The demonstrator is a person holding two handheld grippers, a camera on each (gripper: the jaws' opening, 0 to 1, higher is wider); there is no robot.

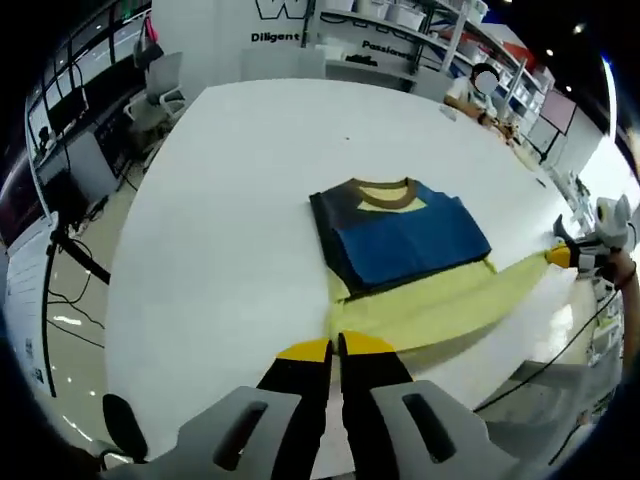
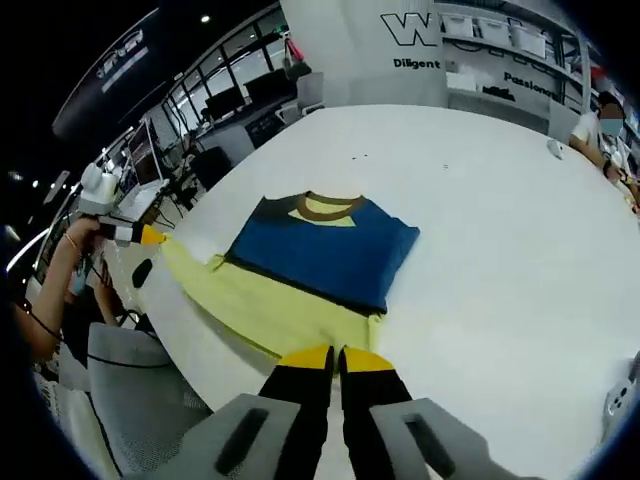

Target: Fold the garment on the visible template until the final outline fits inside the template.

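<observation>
Left gripper view: a garment (image 1: 405, 262) is being held stretched at two corners of its yellow hem on a white table (image 1: 230, 200).

The left gripper (image 1: 336, 347) is being kept closed on the near yellow edge, and in the right gripper view the right gripper (image 2: 336, 355) is likewise being pinched shut on the yellow cloth — a grip at both ends, probably so the lower panel is being kept taut and flat for a fold over the upper part. The blue upper body with its brown collar (image 1: 383, 196) is lying already doubled in toward the table's middle. No template outline can be made out under the garment; it may be hidden by the cloth. Each gripper is also being caught at the edge of the other's view.
</observation>
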